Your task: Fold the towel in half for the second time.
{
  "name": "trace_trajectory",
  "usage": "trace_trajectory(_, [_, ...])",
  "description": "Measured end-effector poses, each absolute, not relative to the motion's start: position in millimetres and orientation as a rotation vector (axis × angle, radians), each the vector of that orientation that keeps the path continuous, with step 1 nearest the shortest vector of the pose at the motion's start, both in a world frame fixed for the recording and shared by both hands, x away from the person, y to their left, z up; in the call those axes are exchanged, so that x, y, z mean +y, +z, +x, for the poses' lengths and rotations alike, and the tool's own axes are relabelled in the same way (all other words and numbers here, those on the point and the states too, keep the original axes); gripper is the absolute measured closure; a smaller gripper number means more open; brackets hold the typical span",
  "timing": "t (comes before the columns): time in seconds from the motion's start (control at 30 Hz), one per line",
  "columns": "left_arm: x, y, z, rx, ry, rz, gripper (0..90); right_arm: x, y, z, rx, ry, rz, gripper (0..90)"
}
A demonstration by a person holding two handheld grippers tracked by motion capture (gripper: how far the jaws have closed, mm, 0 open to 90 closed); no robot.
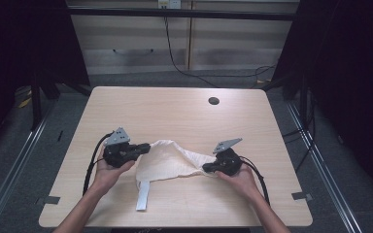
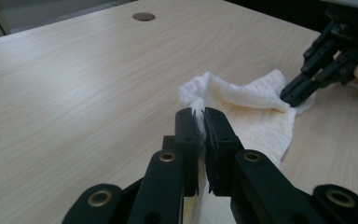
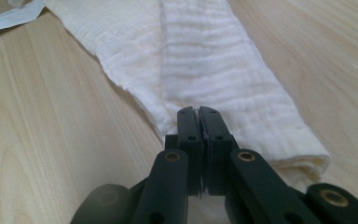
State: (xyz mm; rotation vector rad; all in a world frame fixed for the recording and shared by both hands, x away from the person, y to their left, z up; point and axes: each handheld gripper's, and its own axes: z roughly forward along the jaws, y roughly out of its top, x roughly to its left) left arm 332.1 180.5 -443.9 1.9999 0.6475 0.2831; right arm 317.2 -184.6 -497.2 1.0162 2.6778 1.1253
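With both jaws clamped thin on opposite ends of the cream cloth (image 1: pixel 167 162) near the table's (image 1: pixel 175 111) near edge, left gripper (image 1: pixel 145 147) and right gripper (image 1: pixel 207 168) apparently risked a slipped corner under tension.

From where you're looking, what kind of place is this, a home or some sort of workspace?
Probably a lab or recording workspace, not a home. A bare light wooden desk with a round cable hole stands on grey carpet between dark curtains, loose black cables trail across the floor, and metal floor rails flank the desk.
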Motion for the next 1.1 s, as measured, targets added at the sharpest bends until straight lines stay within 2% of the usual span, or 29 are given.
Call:
trace_trajectory(0.5, [180, -467, 296, 0.555, 0.238, 2.152, 84.9, -184, -498, 314, 2.640, 1.131, 1.025, 88.2])
trace_trajectory(0.83, [184, -493, 300, 0.586, 0.261, 2.277, 85.0, -183, -497, 309, 2.601, 1.090, 0.998, 88.4])
trace_trajectory(1.1, [184, -498, 297, 0.585, 0.283, 2.281, 84.9, -209, -488, 295, 2.517, 1.034, 1.050, 88.5])
